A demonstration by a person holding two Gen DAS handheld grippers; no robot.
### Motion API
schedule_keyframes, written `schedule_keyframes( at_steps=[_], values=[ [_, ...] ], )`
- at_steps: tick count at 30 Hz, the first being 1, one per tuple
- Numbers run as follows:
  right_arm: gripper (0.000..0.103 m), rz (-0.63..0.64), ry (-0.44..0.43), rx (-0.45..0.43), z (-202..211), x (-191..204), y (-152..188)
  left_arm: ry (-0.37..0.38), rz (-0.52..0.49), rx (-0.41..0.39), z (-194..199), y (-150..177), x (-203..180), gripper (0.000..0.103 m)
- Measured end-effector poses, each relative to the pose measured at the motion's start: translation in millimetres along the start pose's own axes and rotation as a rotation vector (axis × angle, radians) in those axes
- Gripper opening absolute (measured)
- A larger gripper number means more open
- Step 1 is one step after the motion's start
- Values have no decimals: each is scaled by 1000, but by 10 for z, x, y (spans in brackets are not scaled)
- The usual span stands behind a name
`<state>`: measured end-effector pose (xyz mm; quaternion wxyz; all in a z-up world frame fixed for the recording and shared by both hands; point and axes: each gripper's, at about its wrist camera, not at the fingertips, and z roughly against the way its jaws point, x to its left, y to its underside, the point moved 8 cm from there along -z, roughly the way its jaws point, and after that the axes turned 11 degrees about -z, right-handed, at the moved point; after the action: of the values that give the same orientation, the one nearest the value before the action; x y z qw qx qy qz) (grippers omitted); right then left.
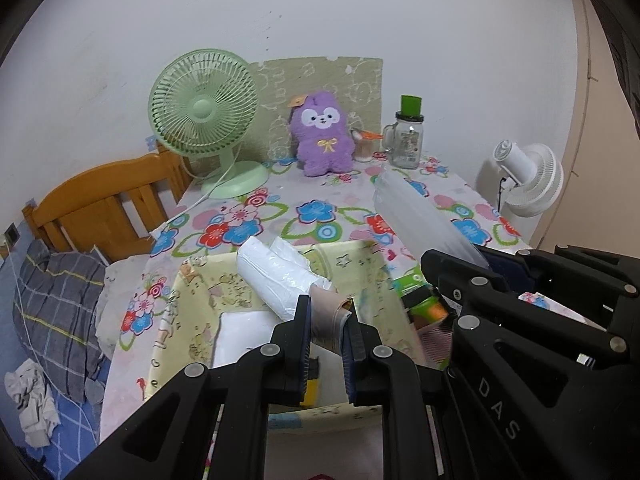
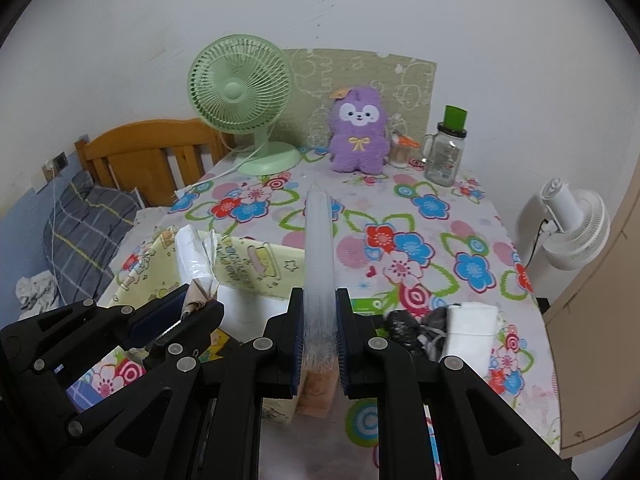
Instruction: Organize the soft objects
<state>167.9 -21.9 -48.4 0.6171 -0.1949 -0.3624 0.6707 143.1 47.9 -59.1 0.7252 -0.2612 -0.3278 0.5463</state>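
Observation:
My left gripper (image 1: pixel 328 334) is shut on the beige end of a white plastic-wrapped roll (image 1: pixel 280 276), which hangs over an open yellow fabric box (image 1: pixel 192 308) with cartoon prints. My right gripper (image 2: pixel 318 330) is shut on a long translucent plastic sleeve (image 2: pixel 318 236) that sticks forward over the flowered tablecloth. In the right wrist view, the left gripper (image 2: pixel 192 312) and its roll (image 2: pixel 192 256) sit at lower left, above the yellow box (image 2: pixel 256 264). In the left wrist view, the right gripper (image 1: pixel 460 276) carries the sleeve (image 1: pixel 412 216) at right. A purple plush toy (image 1: pixel 322 136) (image 2: pixel 358 136) sits upright at the table's back.
A green desk fan (image 2: pixel 240 96) stands at back left, and a glass jar with a green lid (image 2: pixel 446 152) at back right. A folded white cloth (image 2: pixel 470 328) and dark items (image 2: pixel 404 324) lie at front right. A white floor fan (image 2: pixel 572 228) stands beyond the table's right edge; a bed (image 1: pixel 100 200) lies to the left.

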Motion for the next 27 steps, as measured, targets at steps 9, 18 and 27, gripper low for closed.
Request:
schedule_keyframes(
  at_steps=[9, 18, 27],
  values=[
    [17, 24, -28, 35, -200, 217, 63, -12, 21, 36, -130, 147, 185, 11],
    [17, 39, -48, 81, -424, 380, 121, -14, 43, 80, -306, 258, 326, 11],
    [17, 45, -77, 145, -678, 494, 218, -26, 64, 147, -521, 420, 435, 20]
  ],
)
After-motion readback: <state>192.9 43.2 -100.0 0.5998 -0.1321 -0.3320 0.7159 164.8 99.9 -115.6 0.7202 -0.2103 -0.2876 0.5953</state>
